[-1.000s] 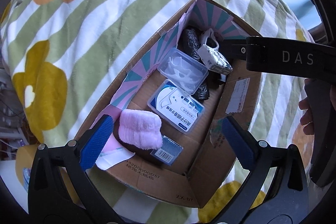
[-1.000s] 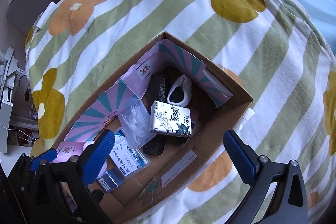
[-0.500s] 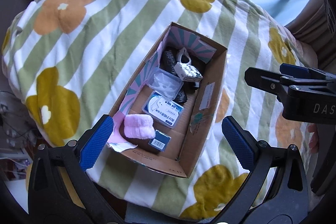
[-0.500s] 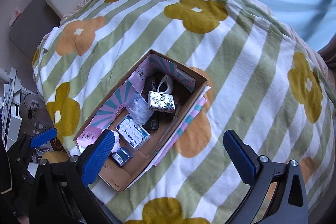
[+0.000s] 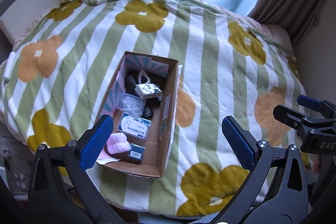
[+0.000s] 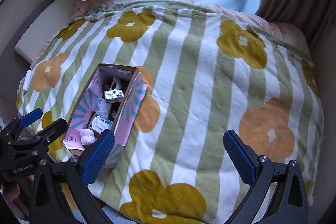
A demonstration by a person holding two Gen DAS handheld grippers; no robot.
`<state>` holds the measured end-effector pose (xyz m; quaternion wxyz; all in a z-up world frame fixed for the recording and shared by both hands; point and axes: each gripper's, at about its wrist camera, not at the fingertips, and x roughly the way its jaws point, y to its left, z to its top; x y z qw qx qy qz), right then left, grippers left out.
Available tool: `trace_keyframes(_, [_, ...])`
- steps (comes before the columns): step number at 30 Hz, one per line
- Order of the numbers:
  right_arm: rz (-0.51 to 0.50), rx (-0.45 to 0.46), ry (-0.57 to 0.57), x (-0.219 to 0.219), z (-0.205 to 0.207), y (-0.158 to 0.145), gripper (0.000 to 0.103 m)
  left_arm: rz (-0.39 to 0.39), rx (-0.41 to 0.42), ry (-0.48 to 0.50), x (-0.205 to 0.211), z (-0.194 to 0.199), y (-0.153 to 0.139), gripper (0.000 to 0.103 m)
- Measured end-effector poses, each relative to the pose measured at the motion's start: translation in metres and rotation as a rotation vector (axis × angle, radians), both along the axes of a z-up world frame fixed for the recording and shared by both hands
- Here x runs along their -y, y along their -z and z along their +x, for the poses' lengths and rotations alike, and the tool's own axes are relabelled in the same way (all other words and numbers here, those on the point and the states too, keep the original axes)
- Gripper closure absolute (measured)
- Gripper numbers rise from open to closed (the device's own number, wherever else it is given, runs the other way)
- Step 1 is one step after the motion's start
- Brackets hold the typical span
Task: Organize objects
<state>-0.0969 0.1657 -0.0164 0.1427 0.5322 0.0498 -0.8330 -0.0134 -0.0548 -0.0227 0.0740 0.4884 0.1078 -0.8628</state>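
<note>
Left gripper (image 5: 168, 141) & right gripper (image 6: 169, 155) both splayed wide, holding nothing, high above the bed. Brown cardboard box (image 5: 167, 119) w/ small items sits near the striped flower blanket's (image 5: 210, 68) near-left edge. Probably best to come down straight over the box, no snagging its flaps.

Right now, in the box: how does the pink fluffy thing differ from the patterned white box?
The pink fluffy thing is soft, rounded and plain pink; the patterned white box is rigid, rectangular, white with dark print. The pink fluffy thing lies at the near end of the cardboard box, on its floor; the patterned white box lies toward the far end, propped on dark items. Both are inside the box, untouched by either gripper.
</note>
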Motion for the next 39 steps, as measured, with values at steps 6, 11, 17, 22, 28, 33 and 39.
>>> trace_keyframes(6, [0.003, 0.006, 0.147, -0.043, 0.014, 0.007, 0.001, -0.02, -0.013, 0.111, -0.038, -0.009, 0.0, 0.0])
trace_keyframes(11, [0.002, -0.006, 0.202, -0.058, 0.02, 0.004, 0.001, -0.021, -0.017, 0.158, -0.055, -0.014, -0.001, 0.0])
trace_keyframes(17, [-0.002, -0.026, 0.223, -0.063, 0.025, -0.001, 0.001, -0.024, -0.024, 0.176, -0.06, -0.016, -0.003, 0.0])
trace_keyframes(22, [0.0, -0.031, 0.224, -0.064, 0.025, -0.002, 0.001, -0.031, -0.026, 0.183, -0.062, -0.015, -0.005, 0.0])
trace_keyframes(28, [0.0, -0.033, 0.226, -0.064, 0.025, -0.003, 0.001, -0.036, -0.027, 0.183, -0.063, -0.014, -0.005, 0.0])
trace_keyframes(33, [0.005, -0.033, 0.233, -0.065, 0.025, -0.005, 0.001, -0.035, -0.027, 0.182, -0.064, -0.014, -0.005, 0.0])
trace_keyframes(39, [0.01, -0.038, 0.235, -0.066, 0.024, -0.008, 0.001, -0.036, -0.028, 0.182, -0.065, -0.014, -0.005, 0.0])
